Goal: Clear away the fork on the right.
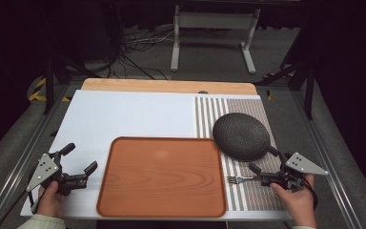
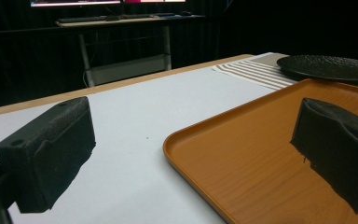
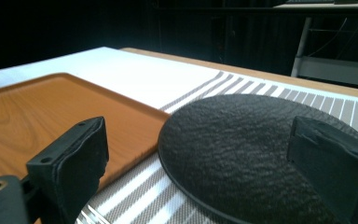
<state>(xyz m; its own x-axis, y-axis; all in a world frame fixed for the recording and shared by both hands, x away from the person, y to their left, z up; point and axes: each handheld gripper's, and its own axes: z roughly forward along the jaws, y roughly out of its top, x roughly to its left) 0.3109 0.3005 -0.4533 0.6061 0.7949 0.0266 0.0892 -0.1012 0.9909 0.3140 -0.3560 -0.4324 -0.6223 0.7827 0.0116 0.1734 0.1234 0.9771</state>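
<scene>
Done: nothing yet; your tray [image 1: 162, 176] is bare.
Left gripper [image 1: 78, 162]: jaws apart, empty.
Right gripper [image 1: 262, 160]: spread wide, empty, beside fork [image 1: 240, 180] and plate [image 1: 240, 136].
Left: load both.

Two black hand-held grippers are seen, the left gripper [image 1: 79, 160] and the right gripper [image 1: 262, 160], each built of dark, angular parts. A grey three-cornered plate with small dark holes is carried on top of each. A black cable is trailed from each body. In the gripper views, the jaws are shown as blocky black pads with a rough, matte surface and a round screw hole. Pale, light-coloured sleeve cuffs are worn at both wrists.
</scene>
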